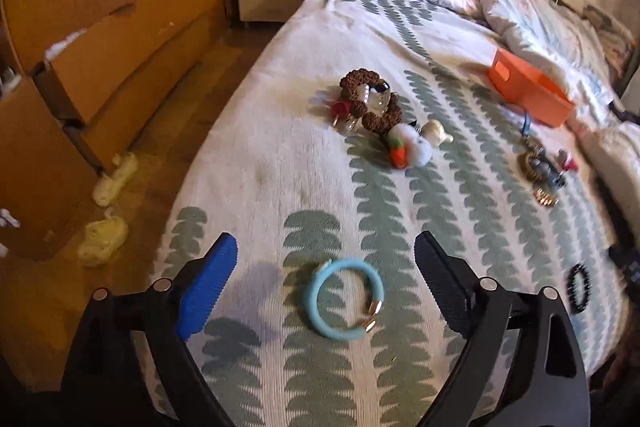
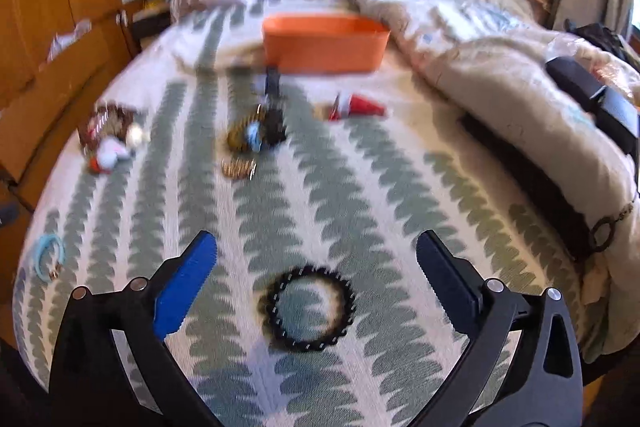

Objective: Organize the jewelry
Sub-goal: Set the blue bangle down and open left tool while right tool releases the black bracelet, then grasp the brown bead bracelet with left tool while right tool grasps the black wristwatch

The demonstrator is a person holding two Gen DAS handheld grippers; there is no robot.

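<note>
Hovering over the bed (image 1: 280, 155), left gripper (image 1: 324, 279) jaws wide around a blue bracelet (image 1: 344, 299). Right gripper (image 2: 316, 275) jaws wide around a black bracelet (image 2: 310, 308).

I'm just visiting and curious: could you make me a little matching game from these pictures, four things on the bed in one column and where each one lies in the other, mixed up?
Things:
1. light blue bracelet
2. black beaded bracelet
3. orange box
4. brown beaded bracelet

Places:
A. far up the bed, beside the rumpled quilt
B. between the open fingers of the right gripper
C. in a small heap with a white plush charm
D. between the open fingers of the left gripper

Pairs: 1-D, 2-B, 3-A, 4-C
</note>
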